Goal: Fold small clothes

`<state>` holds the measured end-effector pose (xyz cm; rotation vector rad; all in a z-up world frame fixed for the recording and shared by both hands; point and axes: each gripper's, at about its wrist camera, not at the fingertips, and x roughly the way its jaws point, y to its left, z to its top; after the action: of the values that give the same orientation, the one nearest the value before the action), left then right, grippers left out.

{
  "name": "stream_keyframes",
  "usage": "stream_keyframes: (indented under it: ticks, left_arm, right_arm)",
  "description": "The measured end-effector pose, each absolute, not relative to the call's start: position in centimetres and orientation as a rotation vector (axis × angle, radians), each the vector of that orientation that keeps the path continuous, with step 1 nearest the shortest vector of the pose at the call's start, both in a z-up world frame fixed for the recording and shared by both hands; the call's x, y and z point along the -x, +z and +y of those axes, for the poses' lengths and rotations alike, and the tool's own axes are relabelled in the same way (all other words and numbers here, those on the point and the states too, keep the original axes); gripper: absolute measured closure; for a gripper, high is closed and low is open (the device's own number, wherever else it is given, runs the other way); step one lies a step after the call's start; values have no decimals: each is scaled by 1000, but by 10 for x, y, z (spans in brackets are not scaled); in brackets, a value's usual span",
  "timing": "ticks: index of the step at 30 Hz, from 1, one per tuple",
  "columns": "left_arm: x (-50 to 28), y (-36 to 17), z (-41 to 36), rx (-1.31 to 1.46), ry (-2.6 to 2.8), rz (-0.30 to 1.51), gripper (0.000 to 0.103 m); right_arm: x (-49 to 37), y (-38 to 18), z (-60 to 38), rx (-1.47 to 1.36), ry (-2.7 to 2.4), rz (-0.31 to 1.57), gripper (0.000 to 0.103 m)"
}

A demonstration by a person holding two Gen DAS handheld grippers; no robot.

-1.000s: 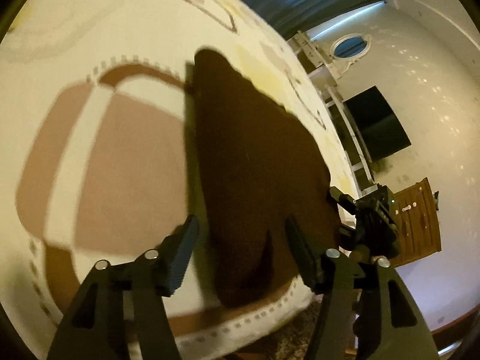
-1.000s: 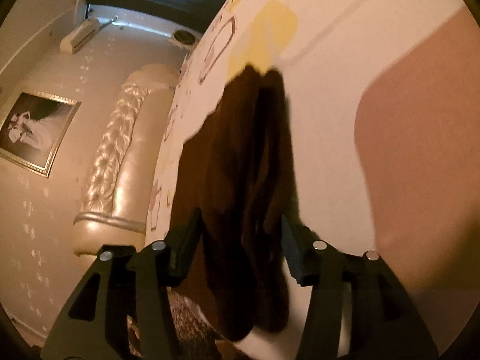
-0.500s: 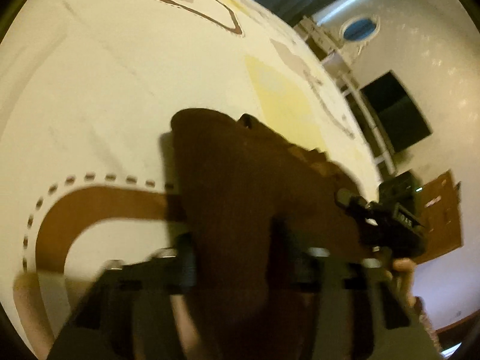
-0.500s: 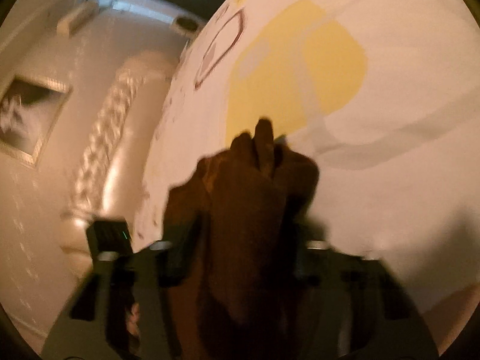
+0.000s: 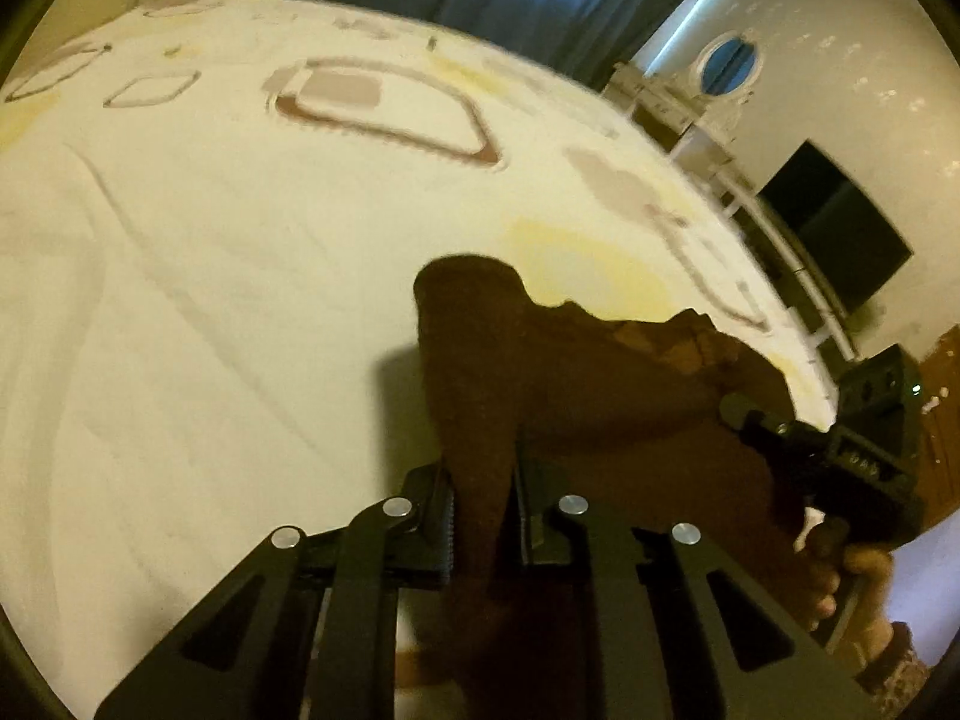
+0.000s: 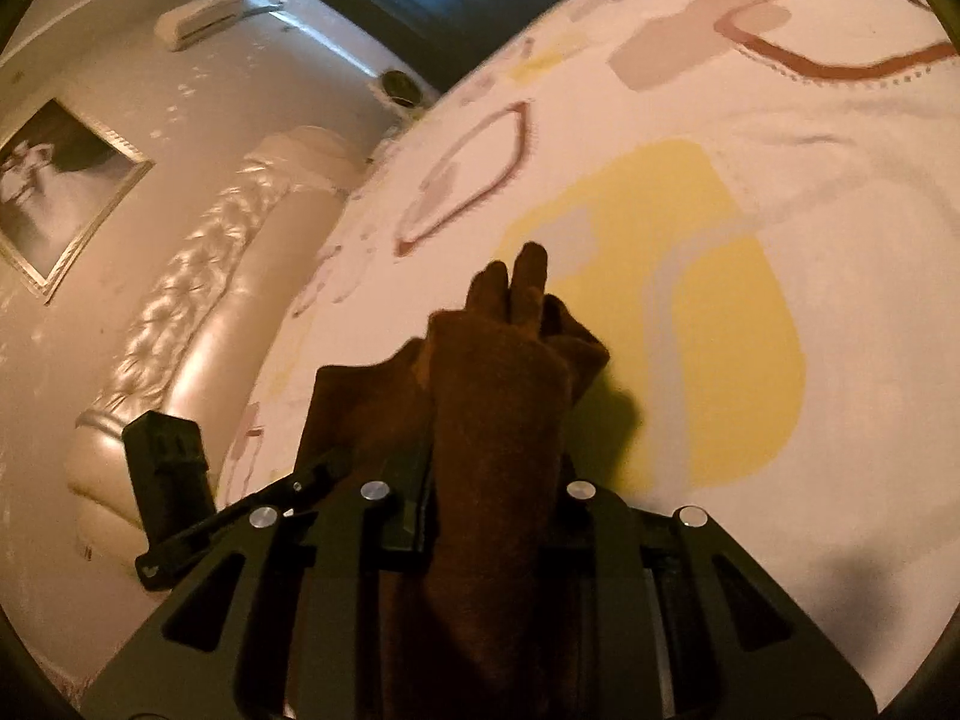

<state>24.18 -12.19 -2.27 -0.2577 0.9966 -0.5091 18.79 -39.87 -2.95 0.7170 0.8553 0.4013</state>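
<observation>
Both grippers level over bedspread (image 5: 210,300), jaws clamped on seemingly bunched brown garment (image 5: 600,396)

No legible text, label, brand or number appears in either view. In the left wrist view, the front face of the right gripper's housing (image 5: 864,468), at the right of the frame, carries a short pale marking too blurred to read. The framed picture (image 6: 57,180), at the left of the right wrist view, shows no readable caption.
</observation>
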Motion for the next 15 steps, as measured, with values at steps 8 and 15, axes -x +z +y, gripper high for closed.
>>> stream_keyframes:
  ticks: [8,15]
  left_arm:
    - [-248,-42,-111,332,-497,1035,83]
    - [-248,-39,-113,316,-494,1029,82]
  right_arm:
    - [-199,-63,-410,-845,395,914,81]
    - [-201,-65,-408,-848,393,914,81]
